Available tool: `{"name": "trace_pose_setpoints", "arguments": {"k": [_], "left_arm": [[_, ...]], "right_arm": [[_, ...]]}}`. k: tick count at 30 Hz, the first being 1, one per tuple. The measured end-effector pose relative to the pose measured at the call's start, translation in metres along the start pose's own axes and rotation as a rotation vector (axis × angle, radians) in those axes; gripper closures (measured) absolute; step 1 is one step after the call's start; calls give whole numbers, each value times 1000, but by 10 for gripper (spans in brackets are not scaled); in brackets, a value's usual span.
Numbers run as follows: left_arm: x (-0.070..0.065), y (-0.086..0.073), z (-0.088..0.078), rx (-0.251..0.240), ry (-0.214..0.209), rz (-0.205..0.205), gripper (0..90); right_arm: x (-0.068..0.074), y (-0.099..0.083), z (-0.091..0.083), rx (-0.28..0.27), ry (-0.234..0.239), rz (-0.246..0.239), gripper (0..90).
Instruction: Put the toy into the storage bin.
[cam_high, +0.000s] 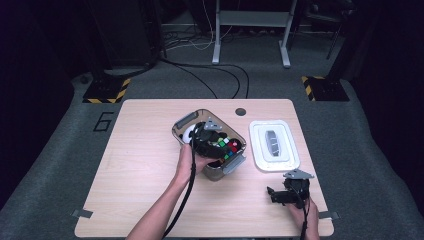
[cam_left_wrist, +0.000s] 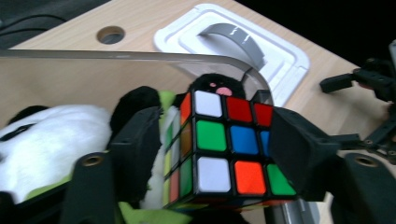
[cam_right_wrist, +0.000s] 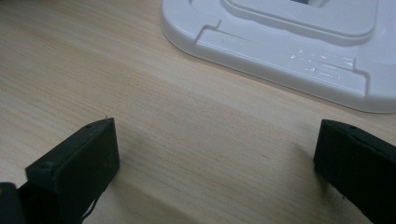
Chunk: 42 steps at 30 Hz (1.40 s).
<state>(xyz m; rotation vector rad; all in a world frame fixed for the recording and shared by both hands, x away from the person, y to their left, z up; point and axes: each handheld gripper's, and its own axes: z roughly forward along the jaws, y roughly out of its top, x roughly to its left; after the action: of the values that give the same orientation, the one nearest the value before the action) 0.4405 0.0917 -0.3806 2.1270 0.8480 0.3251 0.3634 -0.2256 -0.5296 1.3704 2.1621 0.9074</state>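
A clear plastic box (cam_high: 220, 116) stands mid-table, holding a scrambled puzzle cube (cam_high: 229, 146) and a black-and-white plush toy (cam_high: 188, 134). My left gripper (cam_high: 212, 137) reaches into the box. In the left gripper view the cube (cam_left_wrist: 229, 144) sits tilted between the jaws of my left gripper (cam_left_wrist: 215, 140); a thin gap shows beside the left jaw, so it counts as open. The plush toy (cam_left_wrist: 51, 135) lies to its left behind the box rim (cam_left_wrist: 140, 56). My right gripper (cam_high: 274, 194) rests open on the table near the front right, nothing between its jaws (cam_right_wrist: 215, 158).
The box's white lid (cam_high: 274, 145) with a grey handle lies flat to the right of the box, just beyond the right gripper; its edge (cam_right_wrist: 289, 42) is close ahead. A cable hole (cam_high: 240, 111) is in the wooden table (cam_high: 140, 165). The left half of the table is bare.
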Motion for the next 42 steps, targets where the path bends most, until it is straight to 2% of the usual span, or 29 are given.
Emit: {"name": "trace_pose_setpoints", "arguments": {"k": [2,6,7,8,11,12,16,17,18,24,28,29,32,34,35,39,40,42], "left_arm": [[1,-1,-5,6,22,1,276],[11,-8,-18,5,37,-11,208],[18,-15,-27,-1,47,-30,208],[18,-15,-27,-1,47,-30,206],[27,-26,-40,-15,69,-50,190],[34,-33,-49,-10,83,-53,181],[43,-43,-60,-19,108,-70,166],[49,-50,-65,-16,120,-81,163],[49,-50,-65,-16,120,-81,159],[65,-77,-74,-3,152,-129,151],[71,-87,-76,1,159,-144,149],[75,-95,-76,2,163,-160,148],[83,-107,-77,23,174,-167,146],[89,-116,-77,29,184,-188,145],[89,-116,-77,29,184,-188,145],[101,-139,-75,48,203,-234,145],[105,-148,-72,51,203,-262,145],[107,-153,-71,55,206,-271,144]], "right_arm": [[0,0,0,0,1,1,0],[0,0,0,0,1,1,0],[0,0,0,0,0,0,0],[0,0,0,0,0,0,0],[0,0,0,0,1,1,0],[0,0,0,0,1,1,0],[0,0,0,0,1,1,0],[0,0,0,0,1,1,0],[0,0,0,0,1,1,0],[0,0,0,0,1,1,0],[0,0,0,0,1,1,0],[0,0,0,0,1,1,0],[0,0,0,0,1,1,0],[0,0,0,0,1,1,0],[0,0,0,0,1,1,0],[0,0,0,0,0,1,0],[0,0,0,0,1,1,0],[0,0,0,1,1,1,0]]}}
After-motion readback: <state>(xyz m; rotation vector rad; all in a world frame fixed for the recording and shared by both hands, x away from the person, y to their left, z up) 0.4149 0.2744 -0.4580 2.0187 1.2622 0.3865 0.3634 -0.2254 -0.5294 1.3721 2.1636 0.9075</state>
